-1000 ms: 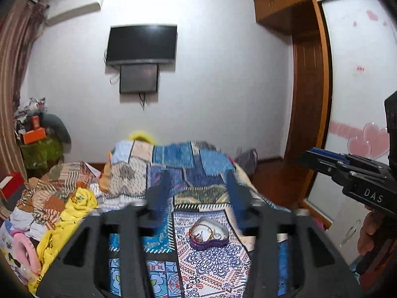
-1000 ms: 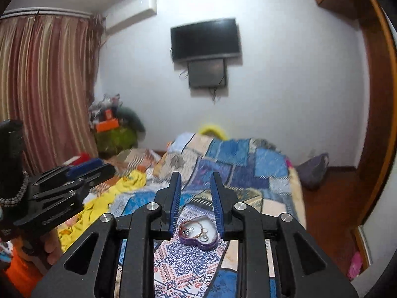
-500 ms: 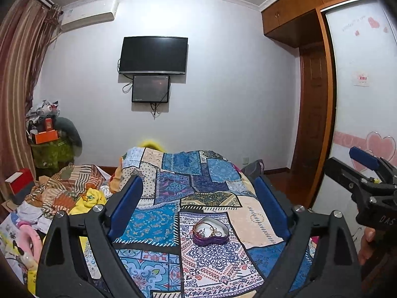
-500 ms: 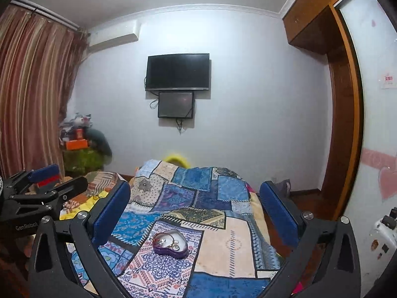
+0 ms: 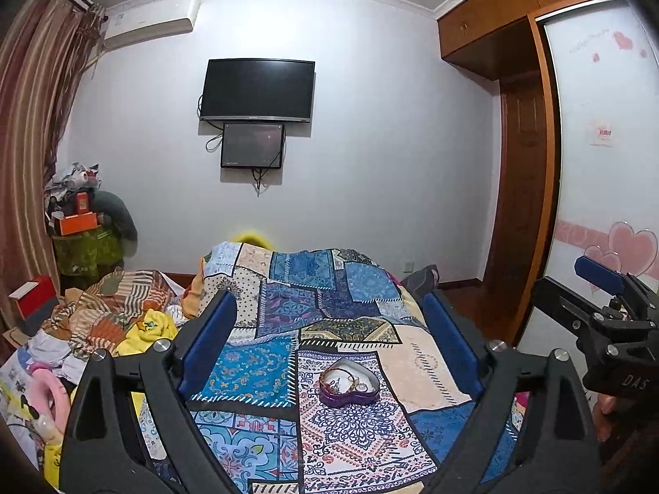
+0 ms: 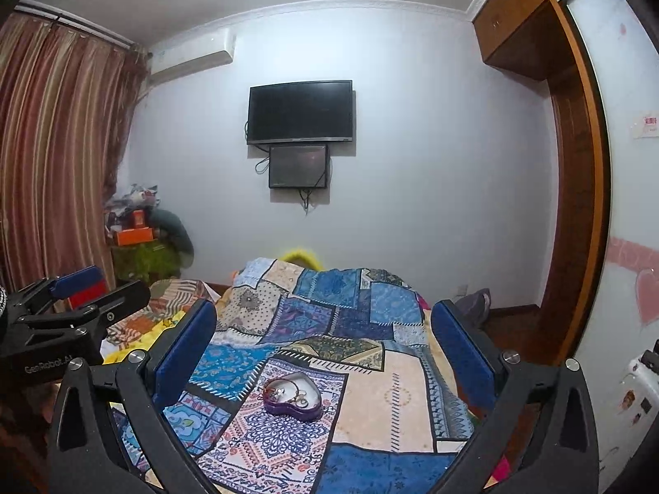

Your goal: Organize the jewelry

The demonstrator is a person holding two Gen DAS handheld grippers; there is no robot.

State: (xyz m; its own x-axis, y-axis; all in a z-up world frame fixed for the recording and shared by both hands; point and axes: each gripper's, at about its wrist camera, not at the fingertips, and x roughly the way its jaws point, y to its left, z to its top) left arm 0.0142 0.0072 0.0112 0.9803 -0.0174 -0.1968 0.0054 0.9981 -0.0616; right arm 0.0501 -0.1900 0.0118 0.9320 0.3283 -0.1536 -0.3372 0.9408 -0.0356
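A glossy purple heart-shaped box (image 5: 348, 387) holds thin, seemingly metal bangles on the patchwork bed (image 5: 416, 364), its point aimed right. Both the left gripper (image 5: 329, 333) and the right gripper (image 6: 325, 337) have fingers spread wide, grasping nothing.

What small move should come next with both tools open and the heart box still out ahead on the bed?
Probably ease the right tool forward and down toward the purple heart-shaped box. Both tools are open and hold nothing, the left tool included, and the box sits apart from them on the patchwork bedspread with its jewelry exposed, so closing that gap likely comes first.

Glossy purple heart-shaped box (image 5: 348, 388) sits on a matt patchwork cloth quilt (image 5: 317, 313); wardrobe frame (image 5: 510, 189) looks polished wood.
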